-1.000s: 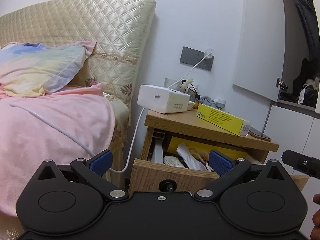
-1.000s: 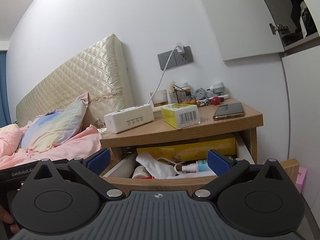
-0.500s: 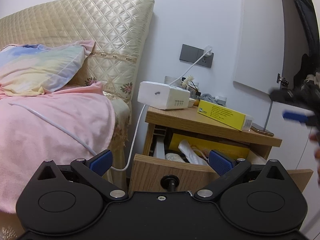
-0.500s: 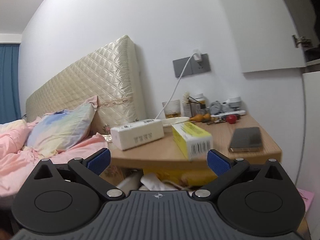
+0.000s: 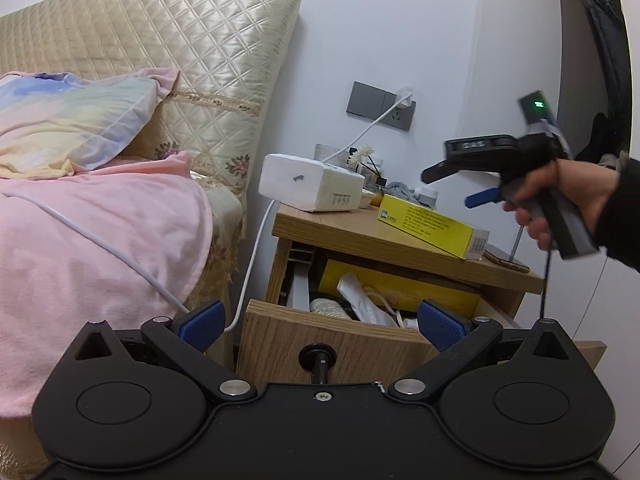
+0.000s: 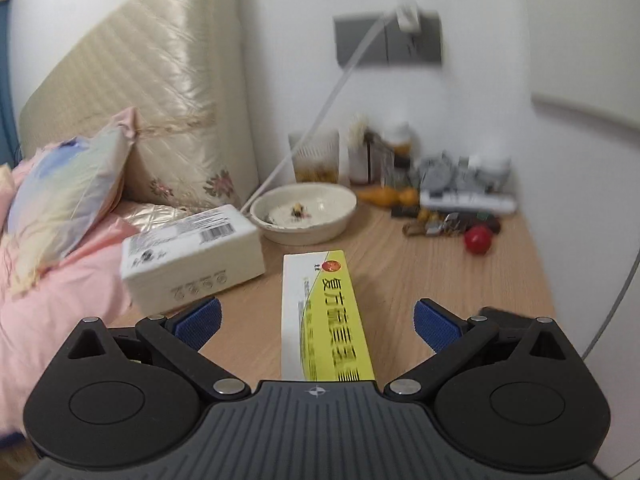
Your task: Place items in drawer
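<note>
Yellow-and-white cardboard medicine box [image 6: 326, 316]: flat on wooden bedside table [image 6: 460, 276], above open, cluttered wooden drawer [image 5: 332, 340]; right gripper [image 6: 316, 320] spread astride it, left gripper [image 5: 320, 320] spread, empty; risk: skewed closing pushes box into white tissue pack [image 6: 192, 256].
</note>
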### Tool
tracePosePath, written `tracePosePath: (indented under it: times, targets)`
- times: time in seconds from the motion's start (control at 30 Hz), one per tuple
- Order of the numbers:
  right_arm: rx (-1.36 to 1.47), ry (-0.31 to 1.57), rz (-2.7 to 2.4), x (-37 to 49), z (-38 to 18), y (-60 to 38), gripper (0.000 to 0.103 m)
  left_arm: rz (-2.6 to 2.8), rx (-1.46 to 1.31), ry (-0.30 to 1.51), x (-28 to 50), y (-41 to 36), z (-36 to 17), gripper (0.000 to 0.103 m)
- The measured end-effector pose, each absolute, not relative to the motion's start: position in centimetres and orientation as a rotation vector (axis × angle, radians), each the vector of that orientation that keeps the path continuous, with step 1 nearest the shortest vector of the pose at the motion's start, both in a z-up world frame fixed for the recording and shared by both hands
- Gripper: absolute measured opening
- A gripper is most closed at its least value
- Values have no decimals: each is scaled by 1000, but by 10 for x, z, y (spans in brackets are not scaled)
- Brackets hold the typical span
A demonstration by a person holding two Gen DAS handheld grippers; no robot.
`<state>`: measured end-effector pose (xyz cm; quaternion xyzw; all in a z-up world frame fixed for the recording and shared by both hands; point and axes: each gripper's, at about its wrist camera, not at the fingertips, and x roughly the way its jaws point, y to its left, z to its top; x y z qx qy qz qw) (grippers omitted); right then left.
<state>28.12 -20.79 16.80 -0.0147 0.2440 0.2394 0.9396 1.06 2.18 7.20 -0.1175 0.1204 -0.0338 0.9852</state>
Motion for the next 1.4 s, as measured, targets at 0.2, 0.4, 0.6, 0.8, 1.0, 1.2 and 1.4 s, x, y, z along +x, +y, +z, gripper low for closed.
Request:
tracePosePath:
  times: [0.2,0.4,0.6,0.8,1.0,1.2,1.4]
  targets:
    - [-109,635,475,327,164,-180,98,-81,-248,253,11,21,72,102]
    - [-140,703,464,339,151,-175,88,-111,-269,264,9,21,73,102]
    - [-110,728,466,339,142,-179,56,-121,-276,249,6,21,75,102]
    - [-108,699,466,323,153,-184,56,-126,-276,249,7,21,76,102]
    - [-135,666,493,310,179,-186,56,-136,-269,255,7,19,72,102]
    - [-190,620,565,266,212,-186,56,-124,-249,250,5,17,68,102]
    - [-282,598,663,219,226,-183,56,-140,-220,219,0,11,65,102]
